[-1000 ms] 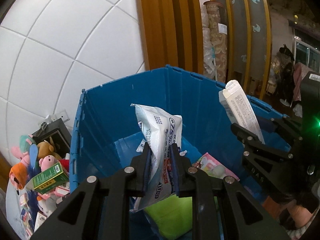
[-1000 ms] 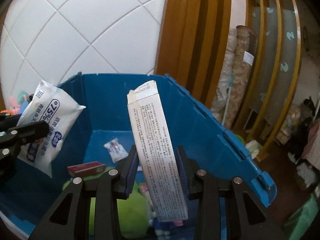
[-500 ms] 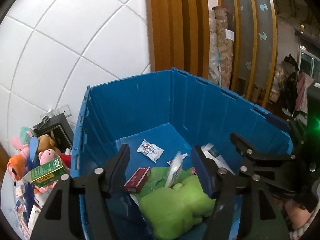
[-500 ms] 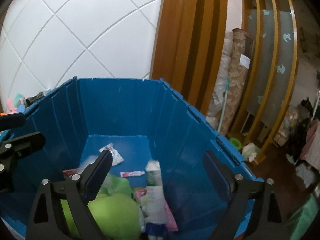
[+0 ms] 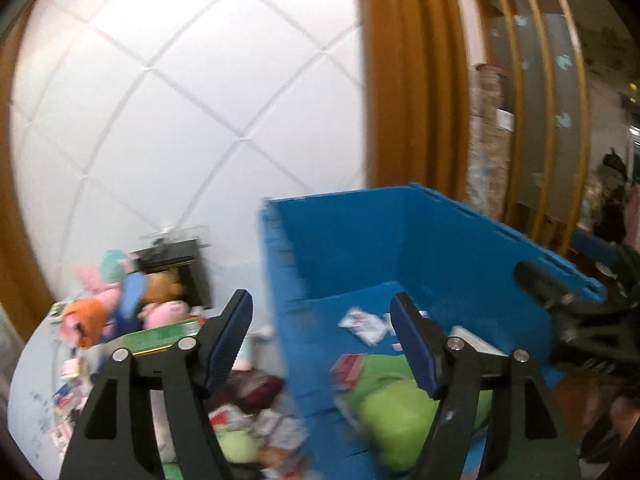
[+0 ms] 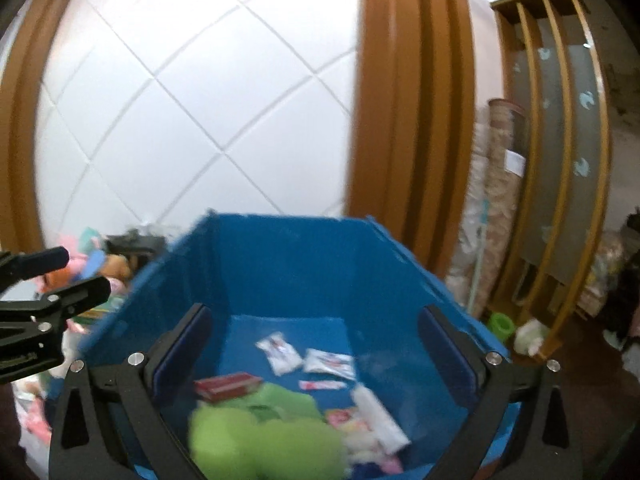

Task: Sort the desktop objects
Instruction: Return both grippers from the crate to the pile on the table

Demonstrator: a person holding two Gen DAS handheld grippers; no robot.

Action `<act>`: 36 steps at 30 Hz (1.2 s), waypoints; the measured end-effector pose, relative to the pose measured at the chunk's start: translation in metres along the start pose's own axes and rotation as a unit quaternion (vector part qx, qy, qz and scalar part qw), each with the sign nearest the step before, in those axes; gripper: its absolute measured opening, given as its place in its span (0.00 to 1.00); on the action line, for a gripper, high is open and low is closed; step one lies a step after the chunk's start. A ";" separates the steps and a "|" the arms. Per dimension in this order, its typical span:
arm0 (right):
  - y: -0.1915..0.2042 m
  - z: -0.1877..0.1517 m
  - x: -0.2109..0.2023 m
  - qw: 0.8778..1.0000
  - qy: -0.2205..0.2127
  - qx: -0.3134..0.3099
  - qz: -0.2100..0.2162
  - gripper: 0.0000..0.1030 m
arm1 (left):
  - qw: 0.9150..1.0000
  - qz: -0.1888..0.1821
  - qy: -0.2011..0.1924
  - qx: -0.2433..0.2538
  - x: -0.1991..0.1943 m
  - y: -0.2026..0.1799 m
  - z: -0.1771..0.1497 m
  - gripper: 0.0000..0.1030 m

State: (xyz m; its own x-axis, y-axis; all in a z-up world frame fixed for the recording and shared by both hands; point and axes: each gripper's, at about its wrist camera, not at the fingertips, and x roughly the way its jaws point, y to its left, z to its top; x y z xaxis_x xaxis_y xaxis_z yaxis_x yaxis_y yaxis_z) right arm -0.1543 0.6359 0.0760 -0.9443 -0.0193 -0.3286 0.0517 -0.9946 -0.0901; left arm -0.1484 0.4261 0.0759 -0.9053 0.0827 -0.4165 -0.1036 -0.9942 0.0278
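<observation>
A blue crate stands in front of both grippers. In it lie a green plush, a red box, small white packets and a long white box. My left gripper hangs over the crate's left wall, jaws opening with nothing between them; it also shows as the left gripper at the left edge of the right wrist view. My right gripper is above the crate, jaws opening wide and empty.
Left of the crate, a heap of plush toys, a green box, a black box and small packs covers a pale table. A white tiled wall and a wooden frame stand behind. Rolled rugs lean at the right.
Both grippers opened: the wipes pack and the long white box dropped into the crate. The left gripper swung left toward the crate's left wall. The right gripper drew back and rose.
</observation>
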 end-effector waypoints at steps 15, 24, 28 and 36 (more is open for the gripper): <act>0.184 0.023 -0.011 0.985 -0.005 -0.021 0.170 1.00 | 0.956 0.231 0.146 -0.103 -0.028 0.284 -0.146 0.69; 0.294 -0.041 0.046 0.962 0.110 -0.094 0.232 1.00 | 0.875 0.264 0.302 -0.273 -0.023 0.381 -0.293 0.69; 0.317 -0.103 0.091 0.941 0.206 -0.114 0.243 1.00 | 0.850 0.260 0.330 -0.316 -0.013 0.383 -0.323 0.69; 0.323 -0.193 0.145 0.895 0.338 -0.146 0.253 1.00 | 0.835 0.228 0.361 -0.346 0.025 0.368 -0.352 0.70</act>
State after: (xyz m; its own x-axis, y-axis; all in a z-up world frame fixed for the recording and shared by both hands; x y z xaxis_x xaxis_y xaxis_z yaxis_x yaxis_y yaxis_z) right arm -0.2115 0.3316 -0.1825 -0.3690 -0.2949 -0.8814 0.5920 -0.8057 0.0217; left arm -0.0645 0.0384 -0.2443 -0.2751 -0.1292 -0.9527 0.6729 -0.7337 -0.0948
